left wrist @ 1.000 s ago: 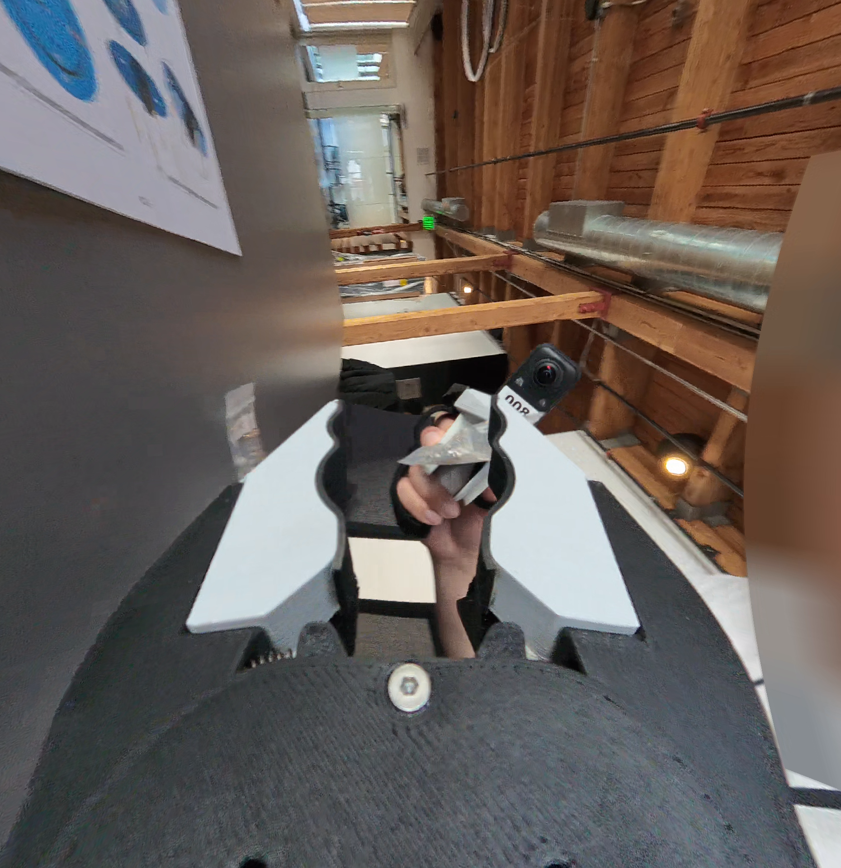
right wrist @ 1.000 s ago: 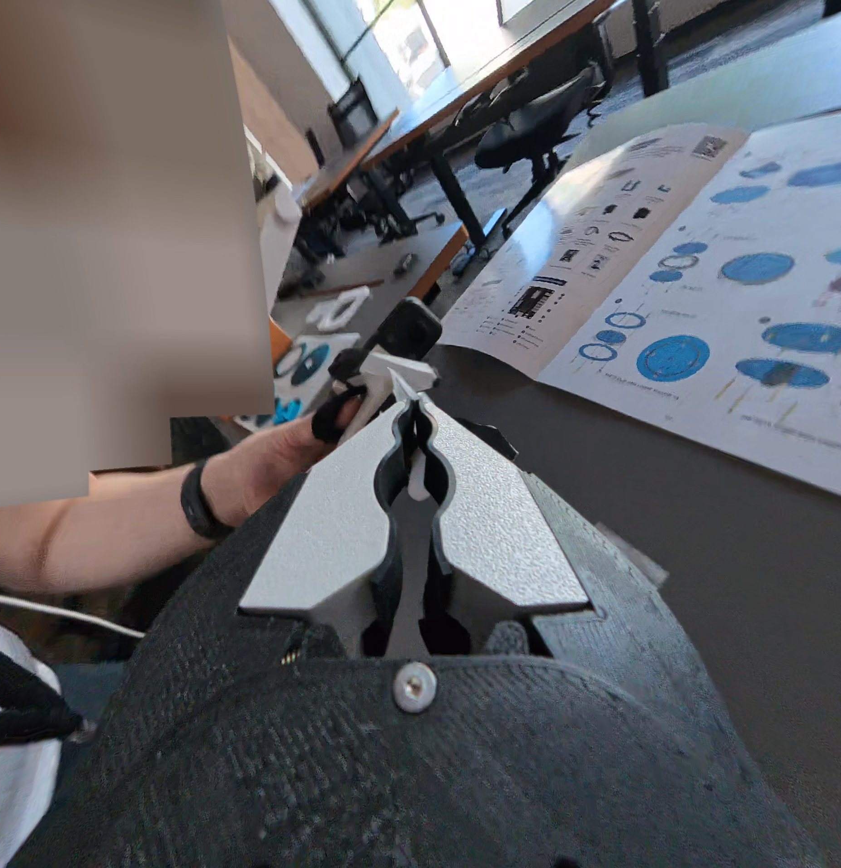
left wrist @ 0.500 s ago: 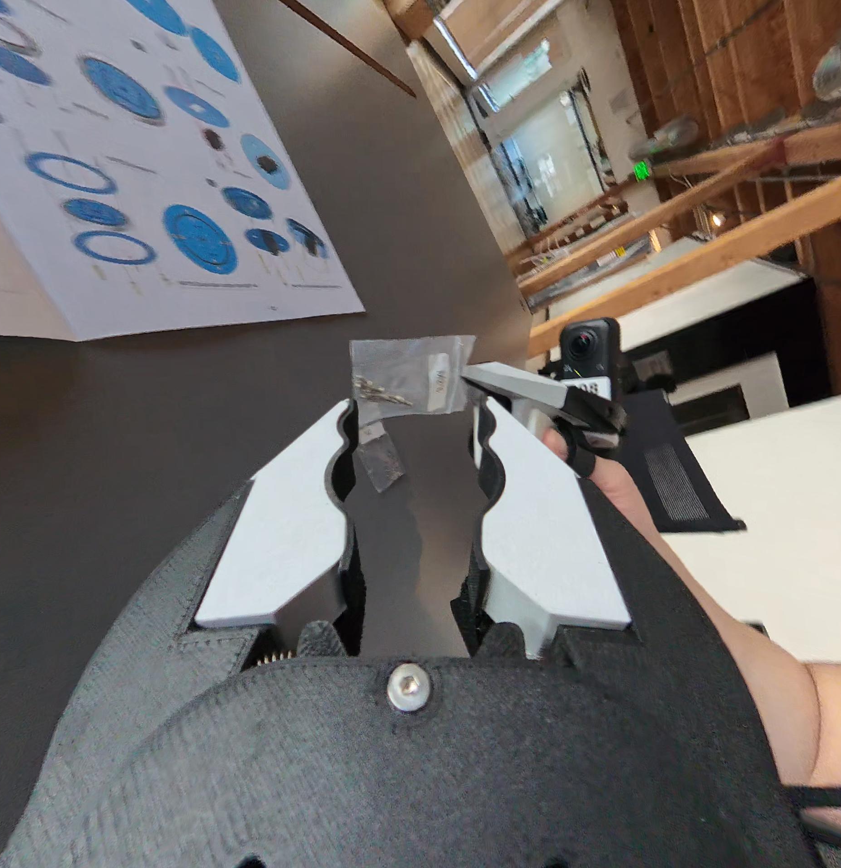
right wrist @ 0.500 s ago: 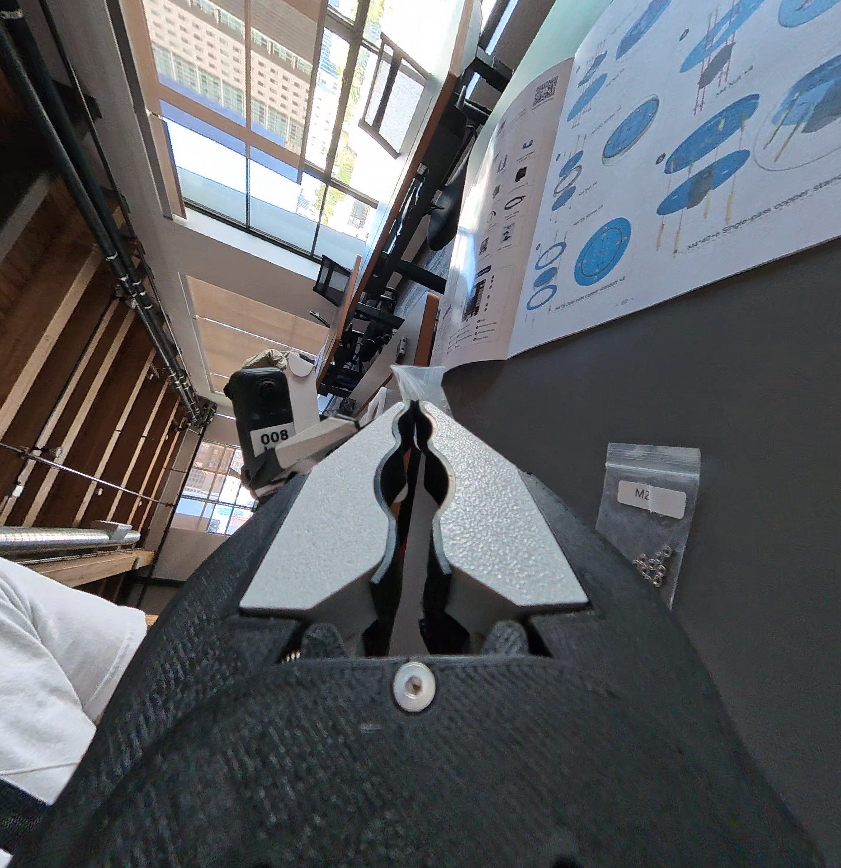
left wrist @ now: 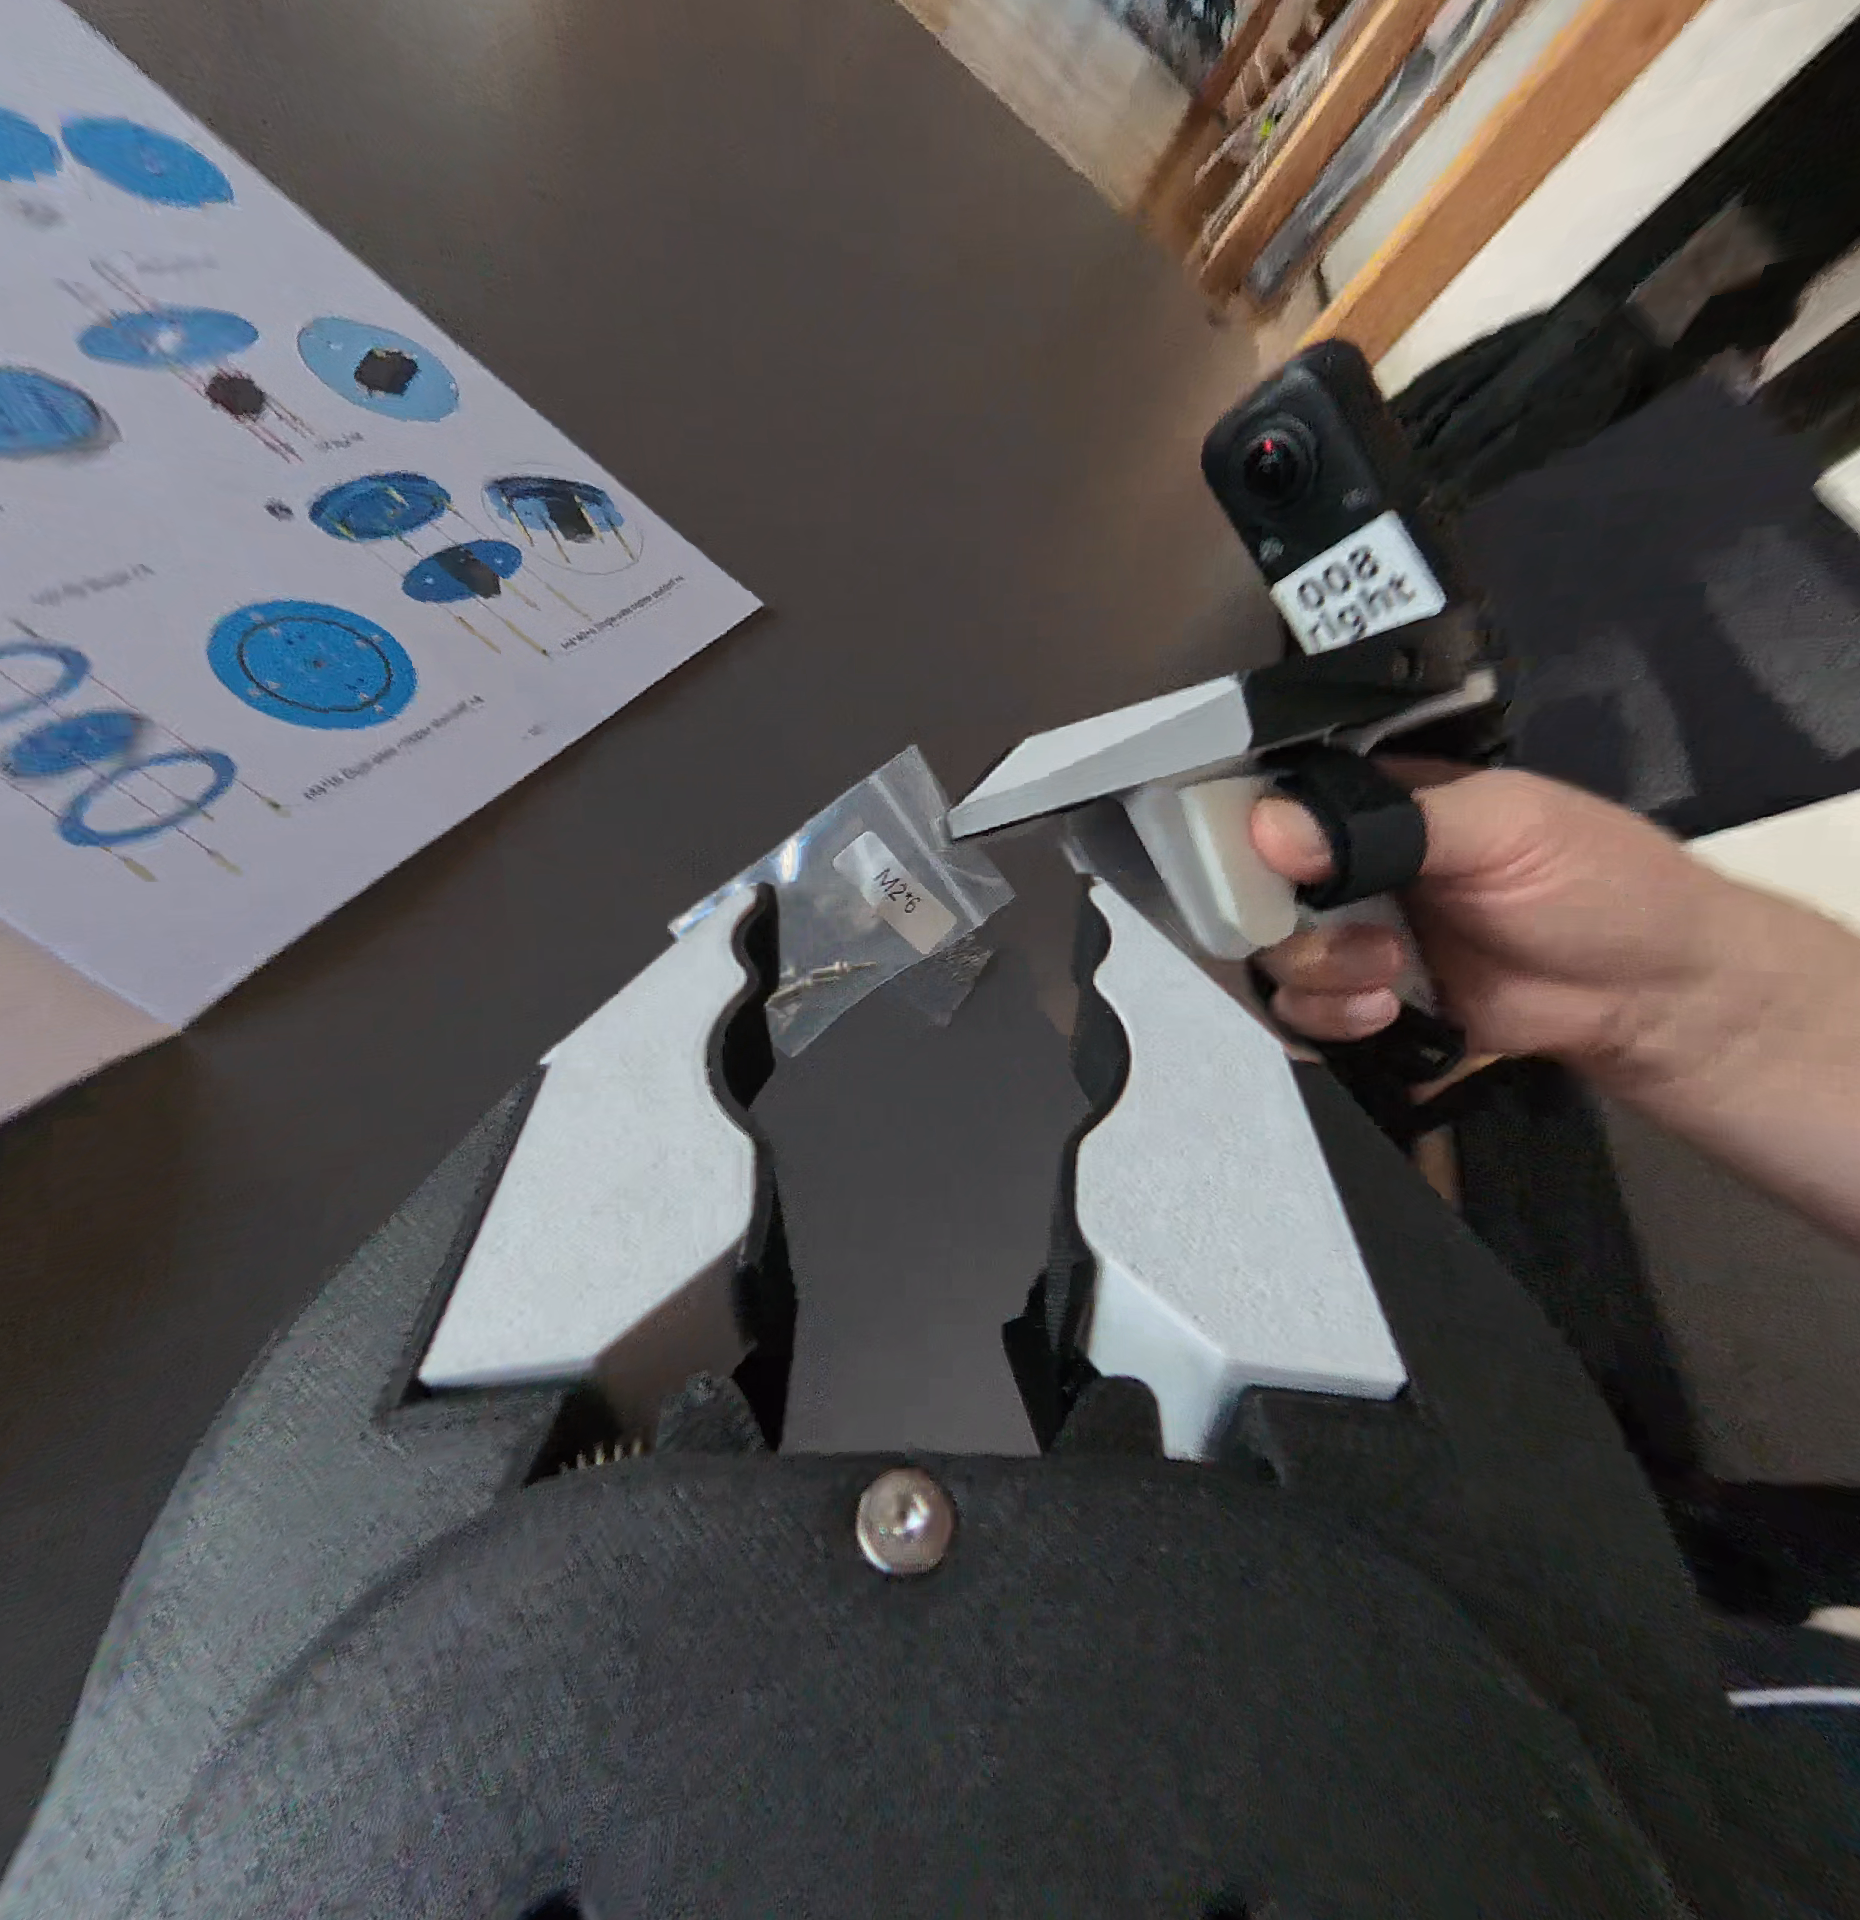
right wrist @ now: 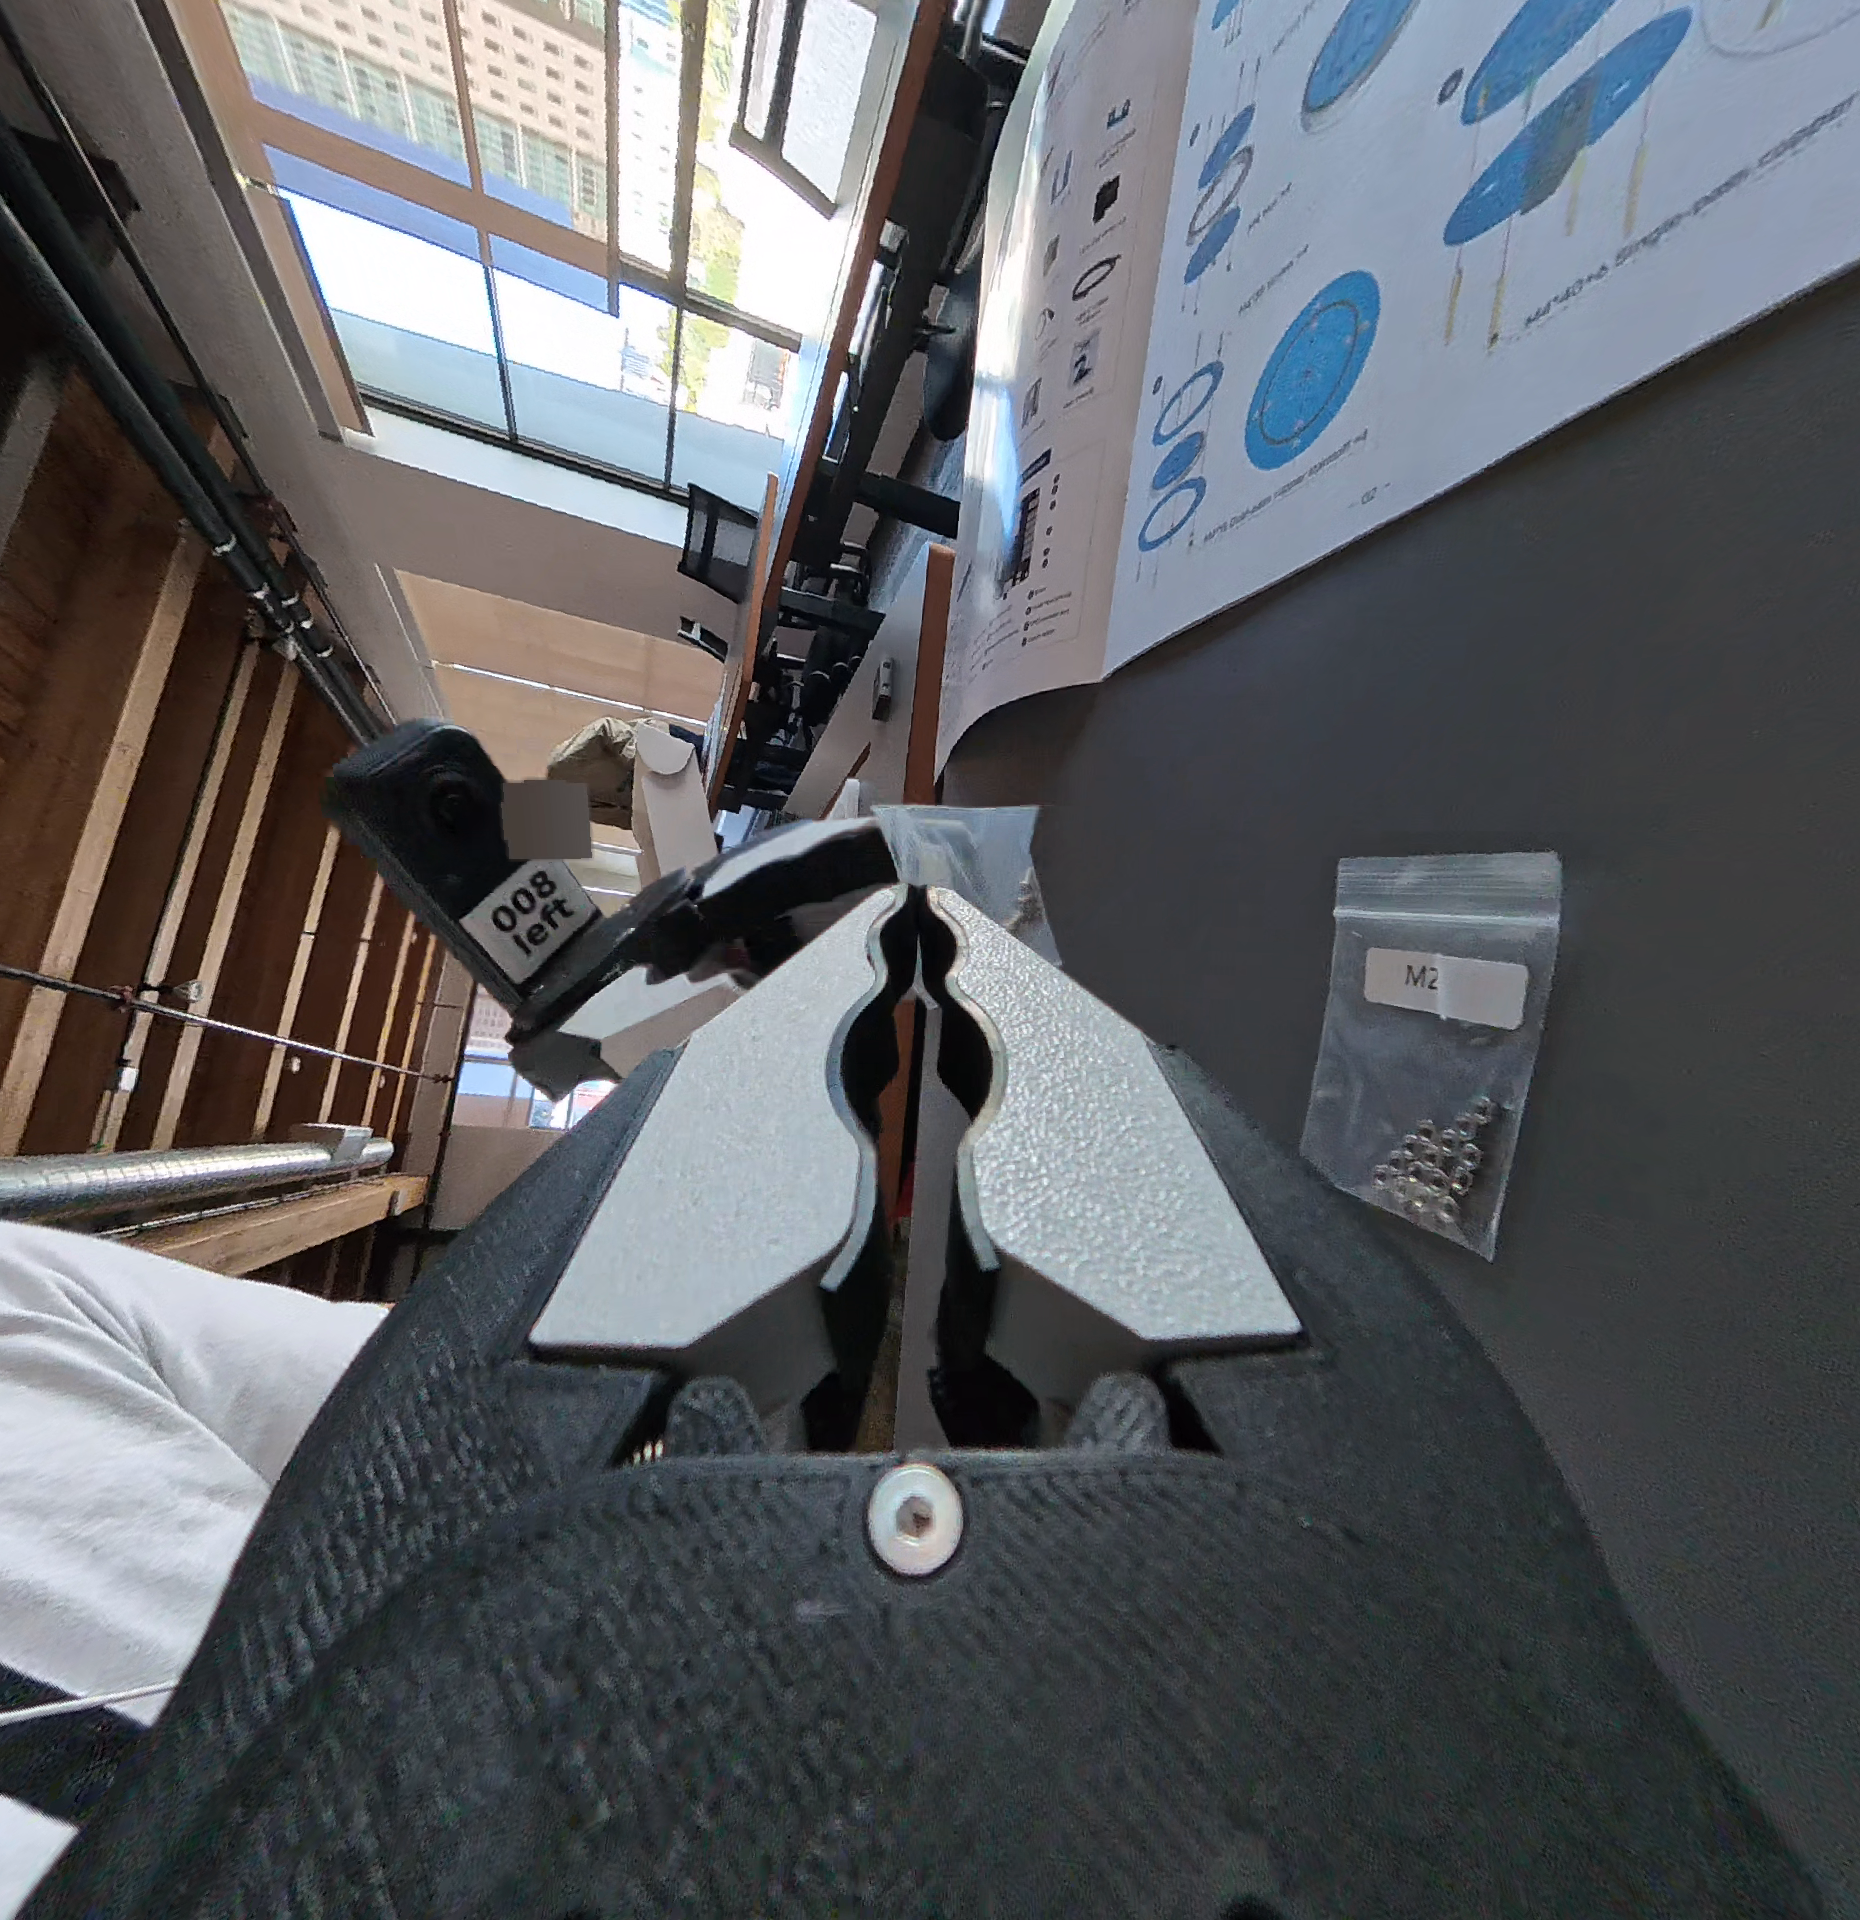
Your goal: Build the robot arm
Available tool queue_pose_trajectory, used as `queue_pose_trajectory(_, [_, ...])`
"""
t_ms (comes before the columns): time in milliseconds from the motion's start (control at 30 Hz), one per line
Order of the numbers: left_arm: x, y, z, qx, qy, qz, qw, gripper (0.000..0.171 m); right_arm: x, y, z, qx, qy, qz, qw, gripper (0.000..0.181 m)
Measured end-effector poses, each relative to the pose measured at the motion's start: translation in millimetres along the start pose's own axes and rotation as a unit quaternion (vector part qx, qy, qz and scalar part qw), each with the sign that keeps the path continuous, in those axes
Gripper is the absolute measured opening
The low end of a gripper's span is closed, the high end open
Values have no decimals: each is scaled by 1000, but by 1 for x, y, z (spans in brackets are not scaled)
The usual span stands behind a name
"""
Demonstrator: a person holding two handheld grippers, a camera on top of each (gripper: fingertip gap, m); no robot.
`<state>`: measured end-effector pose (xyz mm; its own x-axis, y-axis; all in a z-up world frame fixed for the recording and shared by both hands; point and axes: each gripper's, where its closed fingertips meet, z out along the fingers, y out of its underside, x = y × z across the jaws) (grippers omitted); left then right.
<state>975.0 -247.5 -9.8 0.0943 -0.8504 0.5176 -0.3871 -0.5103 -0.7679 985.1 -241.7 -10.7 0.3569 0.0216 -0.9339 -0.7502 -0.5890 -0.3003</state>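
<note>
Clear screw bag [left wrist: 876, 902] — between right fingers [left wrist: 1102, 761]

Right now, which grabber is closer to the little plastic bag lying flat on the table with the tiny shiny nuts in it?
Right. The right gripper is just beside the bag of nuts, shut on a different small clear bag. The left gripper, open, sits farther away on that held bag's other side.

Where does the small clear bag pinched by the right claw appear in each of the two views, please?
Left wrist view: the small clear bag is at centre, just beyond the open left claw.
Right wrist view: upper centre, at the shut right claw.
Shared landmark: the blue-printed sheet.
</note>
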Motion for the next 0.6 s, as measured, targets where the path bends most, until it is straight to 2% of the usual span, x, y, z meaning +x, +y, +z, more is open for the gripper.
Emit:
queue_pose_trajectory(133, [-9, 4, 0, -43, -36, 175, 983, 76, 4, 1, -1, -22, 2, 27, 999, 0])
queue_pose_trajectory(233, [-7, 10, 9, -60, -47, 260, 963, 85, 7, 2, -1, -32, 3, 50, 998, 0])
queue_pose_trajectory(367, [-14, 2, 11, -18, -108, 366, 924, 70, 9, 1, 0, -38, 8, 57, 998, 0])
queue_pose_trajectory(467, [-16, 8, 17, -31, -128, 440, 889, 56, 9, 2, 1, -44, 5, 64, 997, 0])
queue_pose_trajectory(533, [-17, 12, 21, -44, -125, 448, 884, 56, 10, 3, 2, -52, 5, 65, 997, 0])
queue_pose_trajectory(600, [-15, 16, 24, -61, -103, 431, 894, 56, 11, 5, 3, -62, 9, 57, 996, 0])
